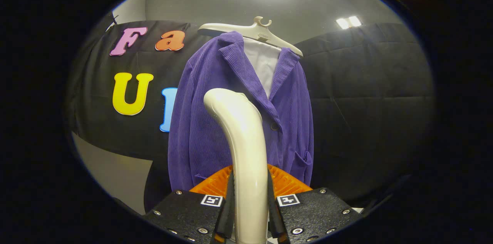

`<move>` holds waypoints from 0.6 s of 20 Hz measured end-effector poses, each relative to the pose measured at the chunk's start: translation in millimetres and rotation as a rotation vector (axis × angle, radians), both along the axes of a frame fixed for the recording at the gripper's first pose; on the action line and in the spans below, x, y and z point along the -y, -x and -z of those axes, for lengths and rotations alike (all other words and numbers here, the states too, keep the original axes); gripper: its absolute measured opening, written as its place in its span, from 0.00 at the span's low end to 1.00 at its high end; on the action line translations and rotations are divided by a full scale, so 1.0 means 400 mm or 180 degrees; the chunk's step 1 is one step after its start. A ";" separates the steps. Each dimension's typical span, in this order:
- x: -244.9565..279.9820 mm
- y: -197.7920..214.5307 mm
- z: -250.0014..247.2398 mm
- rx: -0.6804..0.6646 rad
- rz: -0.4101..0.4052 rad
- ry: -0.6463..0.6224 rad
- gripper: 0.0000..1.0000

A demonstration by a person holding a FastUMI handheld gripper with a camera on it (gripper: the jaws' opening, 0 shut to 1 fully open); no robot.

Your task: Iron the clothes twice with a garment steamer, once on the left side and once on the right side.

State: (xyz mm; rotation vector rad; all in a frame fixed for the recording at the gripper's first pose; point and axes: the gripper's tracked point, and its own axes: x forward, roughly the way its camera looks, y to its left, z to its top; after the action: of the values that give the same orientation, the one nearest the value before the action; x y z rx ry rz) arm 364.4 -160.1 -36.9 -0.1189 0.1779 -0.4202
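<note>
Cream steamer [246, 151] upright, clamped between the jaws, purple corduroy jacket [215, 128] hanging on hanger beyond it

Fisheye camera riding on the gripper [249, 213], looking forward and slightly upward along its fingers [227, 213], close behind the steamer handle [242, 147], facing the hung purple jacket [200, 136] near ahead

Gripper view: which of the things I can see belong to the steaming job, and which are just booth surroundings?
For the job:
- garment steamer, its handle clamped between the fingers of the gripper
- purple jacket, hanging just beyond the steamer
- white hanger holding the jacket

Just surroundings:
- black cloth wall behind the jacket
- ceiling lights
</note>
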 end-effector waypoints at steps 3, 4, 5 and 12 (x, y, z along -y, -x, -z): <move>0.006 0.025 0.064 -0.0056 0.0044 -0.0080 0.37; 0.010 0.035 0.085 -0.0080 0.0068 -0.0110 0.37; 0.014 0.046 0.109 -0.0110 0.0095 -0.0131 0.37; 0.040 0.128 0.273 -0.0334 0.0157 -0.0235 0.37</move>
State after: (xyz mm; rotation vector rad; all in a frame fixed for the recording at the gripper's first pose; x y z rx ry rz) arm 313.3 -175.9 -146.0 -0.0641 0.2998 -0.4562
